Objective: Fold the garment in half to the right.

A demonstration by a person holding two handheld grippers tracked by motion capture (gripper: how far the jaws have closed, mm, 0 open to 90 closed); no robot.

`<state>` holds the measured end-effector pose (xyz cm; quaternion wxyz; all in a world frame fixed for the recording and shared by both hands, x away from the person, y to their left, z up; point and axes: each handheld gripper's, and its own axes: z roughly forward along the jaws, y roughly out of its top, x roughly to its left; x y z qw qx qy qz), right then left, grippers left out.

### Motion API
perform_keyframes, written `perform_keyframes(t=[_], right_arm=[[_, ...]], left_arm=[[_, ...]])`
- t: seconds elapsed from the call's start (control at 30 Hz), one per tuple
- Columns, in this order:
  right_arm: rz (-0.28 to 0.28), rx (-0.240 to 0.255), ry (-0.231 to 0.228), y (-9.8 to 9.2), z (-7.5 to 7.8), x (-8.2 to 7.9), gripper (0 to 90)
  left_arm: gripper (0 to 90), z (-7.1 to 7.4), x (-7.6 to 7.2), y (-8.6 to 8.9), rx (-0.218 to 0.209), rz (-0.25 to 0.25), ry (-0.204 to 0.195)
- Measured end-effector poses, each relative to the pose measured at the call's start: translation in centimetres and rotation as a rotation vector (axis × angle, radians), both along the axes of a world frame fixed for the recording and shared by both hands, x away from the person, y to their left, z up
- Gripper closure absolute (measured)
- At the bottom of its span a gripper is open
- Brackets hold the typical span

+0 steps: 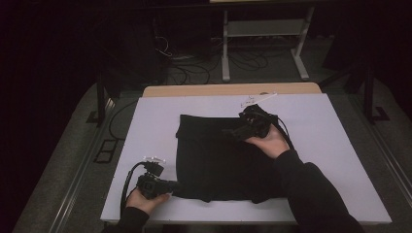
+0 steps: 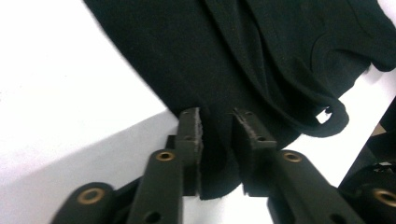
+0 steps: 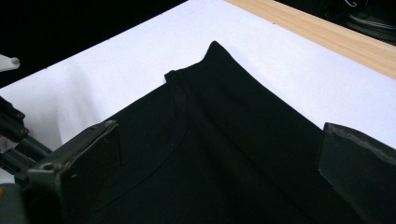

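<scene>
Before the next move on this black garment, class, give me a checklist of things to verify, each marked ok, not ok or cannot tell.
1. Left gripper has cloth between its jaws: ok, the near corner of the black garment sits between them.
2. Left pads pressing firmly on the cloth: cannot tell, a small gap shows beside each pad.
3. Right gripper open: ok, jaws stand wide apart above the garment.
4. Right gripper gripping cloth: not ok, nothing is between the pads.
5. Garment fully on the white board: ok.
6. Garment lying flat: not ok, a fold runs across the far edge.
</scene>
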<state>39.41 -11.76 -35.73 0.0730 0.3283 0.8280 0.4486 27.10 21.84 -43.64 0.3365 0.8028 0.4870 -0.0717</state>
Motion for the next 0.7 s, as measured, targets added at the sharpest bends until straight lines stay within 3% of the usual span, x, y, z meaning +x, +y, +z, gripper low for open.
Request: perform_keyframes(t=[0.17, 0.3, 0.7], right_arm=[[0.006, -0.007, 0.002, 0.5, -0.1, 0.6, 0.0], [0.014, -0.016, 0.006, 1.0, -0.1, 1.0, 0.0], [0.032, -0.045, 0.010, 2.8, -0.1, 2.3, 0.0]], left_arm=[[83.7, 0.0, 0.1, -0.3, 0.019, -0.016, 0.007], [84.2, -0.1, 0.2, -0.2, 0.005, -0.017, 0.018], [84.3, 0.2, 0.1, -0.1, -0.006, -0.041, -0.009]])
